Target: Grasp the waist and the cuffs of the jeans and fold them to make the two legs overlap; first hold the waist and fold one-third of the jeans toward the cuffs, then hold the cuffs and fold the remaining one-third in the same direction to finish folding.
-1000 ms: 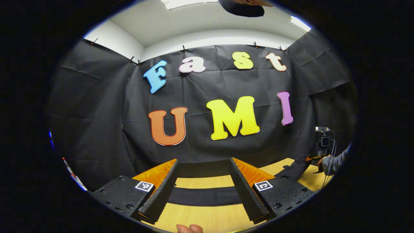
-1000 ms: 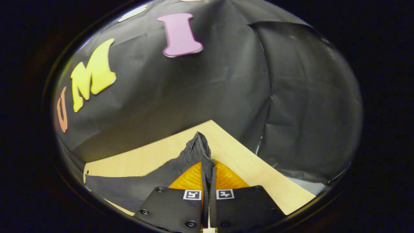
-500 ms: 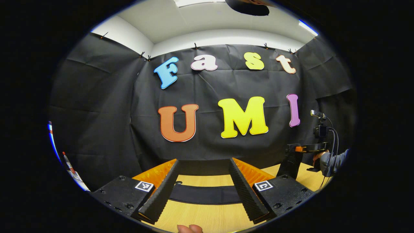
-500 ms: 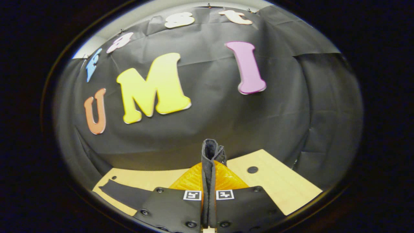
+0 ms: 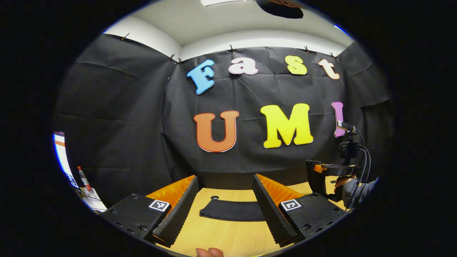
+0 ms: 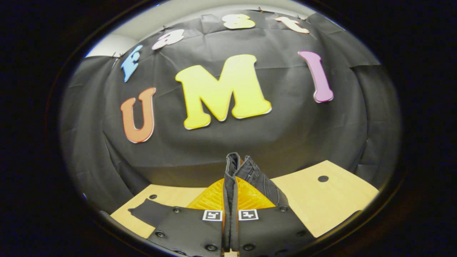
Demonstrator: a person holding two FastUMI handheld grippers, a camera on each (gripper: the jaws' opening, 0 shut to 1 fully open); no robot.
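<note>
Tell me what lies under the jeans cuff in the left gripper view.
The dark cuff end of the jeans lies flat on the wooden table, seen between the open left gripper fingers. A small round hole sits beside it. What the cloth covers is hidden.

Both cams ride low over table (image 5: 221, 235), facing booth's back wall (image 6: 214, 150); shared: table, wall.

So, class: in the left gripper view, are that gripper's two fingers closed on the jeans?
No: the left gripper stands open, its fingers wide apart above the table, with the jeans lying flat beyond them.
</note>
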